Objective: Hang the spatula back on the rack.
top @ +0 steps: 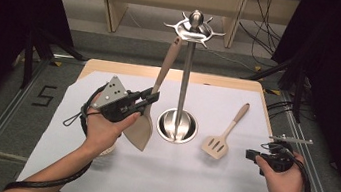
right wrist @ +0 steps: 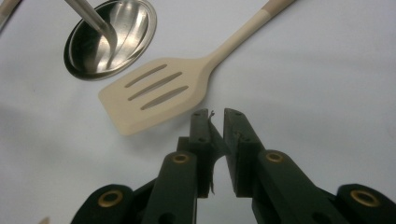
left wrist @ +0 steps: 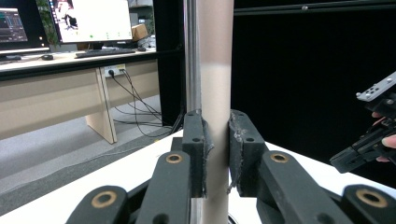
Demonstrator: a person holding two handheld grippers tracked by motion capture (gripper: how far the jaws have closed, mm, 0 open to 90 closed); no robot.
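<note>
Item one: our left hand-held gripper (top: pixel 150 96), raised and angled toward the tabletop's (top: pixel 156 185) far edge, clamps the solid spatula's (top: pixel 147 123) handle beside the rack pole (top: pixel 184 85). Item two: our right hand-held gripper (top: pixel 251 155), low near the right edge, nearly closed, holds nothing; the slotted spatula (top: pixel 220 142) lies just beside it.

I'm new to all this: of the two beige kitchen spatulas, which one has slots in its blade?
The slotted spatula lying flat on the table, right of the steel stand. The solid spatula is held upright in the left tongs.

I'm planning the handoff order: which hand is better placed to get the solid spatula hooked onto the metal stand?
Left. Its gripper already clamps the solid spatula upright beside the stand; the right gripper is empty near the slotted spatula.
</note>
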